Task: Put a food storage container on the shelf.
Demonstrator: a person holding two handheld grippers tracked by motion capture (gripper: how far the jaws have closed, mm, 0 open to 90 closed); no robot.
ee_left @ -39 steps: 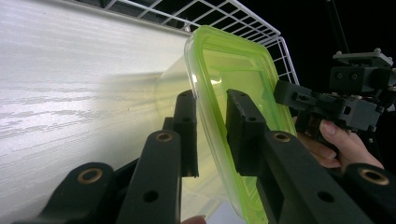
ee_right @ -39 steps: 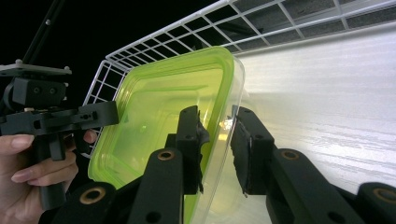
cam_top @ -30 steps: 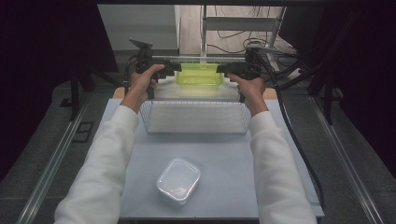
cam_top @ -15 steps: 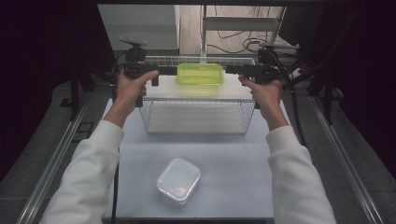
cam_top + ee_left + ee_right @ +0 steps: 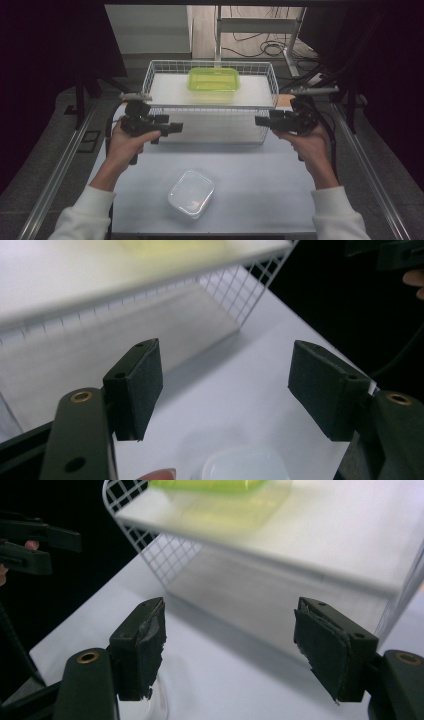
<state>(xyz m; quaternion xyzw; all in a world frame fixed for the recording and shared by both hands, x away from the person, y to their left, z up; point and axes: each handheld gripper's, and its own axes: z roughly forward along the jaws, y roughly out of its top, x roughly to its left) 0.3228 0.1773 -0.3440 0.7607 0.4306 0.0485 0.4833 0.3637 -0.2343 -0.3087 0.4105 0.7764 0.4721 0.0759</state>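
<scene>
The left claw (image 5: pixel 172 128) and the right claw (image 5: pixel 260 121) hung at mid-frame on either side of the wire basket (image 5: pixel 210 107); their jaws had just been opening, stood wide apart and held nothing. The green container (image 5: pixel 213 79) sat in the basket at upper centre. The clear lidded box (image 5: pixel 191 193) lay on the tabletop (image 5: pixel 260 190) at lower centre.
</scene>
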